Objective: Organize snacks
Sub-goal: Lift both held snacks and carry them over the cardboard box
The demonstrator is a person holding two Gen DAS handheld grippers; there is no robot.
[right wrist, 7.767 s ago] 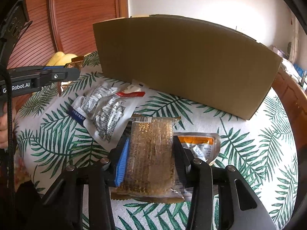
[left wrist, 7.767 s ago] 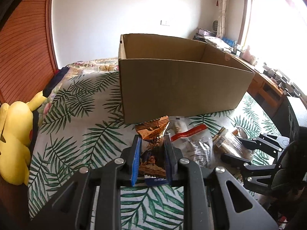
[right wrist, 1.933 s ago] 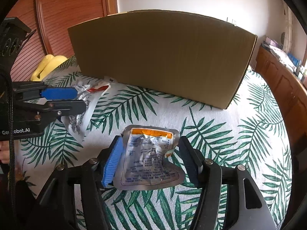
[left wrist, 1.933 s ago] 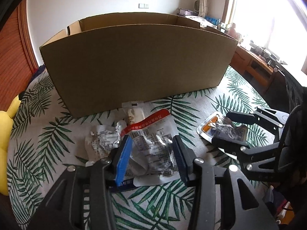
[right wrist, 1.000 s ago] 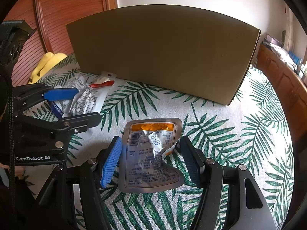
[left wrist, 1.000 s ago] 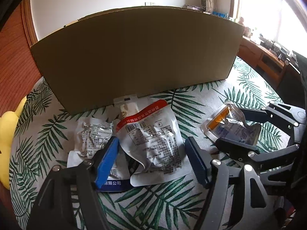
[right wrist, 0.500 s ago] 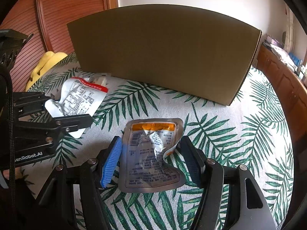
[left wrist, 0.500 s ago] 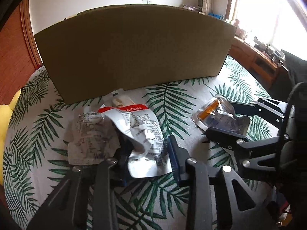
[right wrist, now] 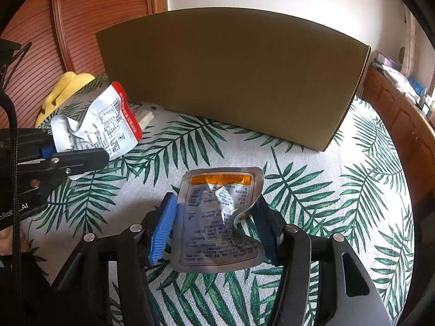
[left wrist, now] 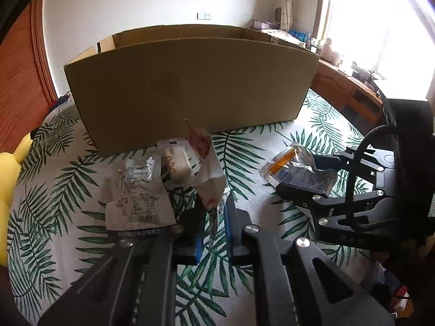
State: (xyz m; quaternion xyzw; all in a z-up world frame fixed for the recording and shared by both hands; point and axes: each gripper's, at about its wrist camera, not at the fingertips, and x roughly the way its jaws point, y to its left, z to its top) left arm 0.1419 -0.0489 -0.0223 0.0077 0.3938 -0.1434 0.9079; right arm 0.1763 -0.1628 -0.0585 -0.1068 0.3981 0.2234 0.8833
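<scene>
Snacks only part sorted, by the look of it. Cardboard box [left wrist: 190,87] stands on the palm-leaf cloth [right wrist: 312,179]; its inside is hidden from both views, so what already lies in it I cannot tell

Left on the cloth, near the box's front wall: a white printed packet [left wrist: 136,198] lying flat, and a small pale snack pack [left wrist: 176,163] just behind it. Neither is touched

Left gripper [left wrist: 212,222]: jaws pressed together, pinching the bottom edge of the red-topped pouch [right wrist: 106,125]. Pouch stands up out of the jaws, crumpled, its red end uppermost, and looks clear of the cloth. It is short of the box, not over the rim yet

Right gripper [right wrist: 214,228]: jaws closing, with the orange-topped silver pouch [right wrist: 220,217] between them. Blue pad on one side lies against the pouch edge; the far edge curls up against the other finger. Pouch looks buckled across its middle, so I judge the grip is on. Bottom edge seems to rest on the cloth or very near it

Yellow plush toy [right wrist: 59,92] sits at the cloth's far left, out of the way

Judgement: two pouches in hand, two packs waiting; both held pouches need carrying over the box wall and dropping in, then the last two follow
</scene>
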